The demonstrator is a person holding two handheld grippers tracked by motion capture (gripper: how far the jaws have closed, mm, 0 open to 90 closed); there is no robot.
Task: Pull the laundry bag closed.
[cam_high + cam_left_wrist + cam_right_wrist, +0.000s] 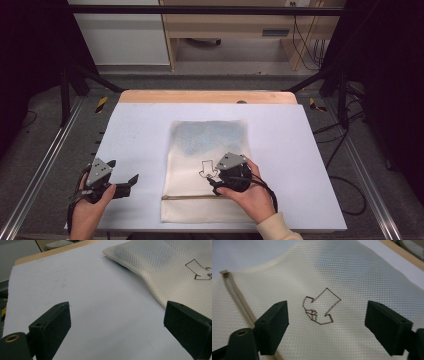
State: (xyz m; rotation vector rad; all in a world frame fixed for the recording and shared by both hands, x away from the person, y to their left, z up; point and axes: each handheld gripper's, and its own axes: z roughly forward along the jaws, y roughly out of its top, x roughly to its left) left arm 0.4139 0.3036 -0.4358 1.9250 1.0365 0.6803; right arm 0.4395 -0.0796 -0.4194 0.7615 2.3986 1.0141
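A cream mesh zip bag point(210, 145) lies flat in the middle of the white table top point(135, 130), with something bluish showing through its far half. A brown stitched arrow outline point(320, 307) marks its near half, and the zipper point(187, 197) runs along the near edge. My right gripper point(212, 178) hovers over the bag right by the arrow. In the right gripper view it point(327, 306) is open, the jaws on either side of the arrow and nothing pinched. My left gripper point(123, 171) is to the left of the bag over bare table, and it point(117, 308) is open and holds nothing.
A wooden strip point(207, 96) borders the table's far edge. Black frame posts point(65, 95) stand at both far corners, and cables point(345, 190) trail on the floor to the right. Wooden furniture point(225, 25) stands beyond the table.
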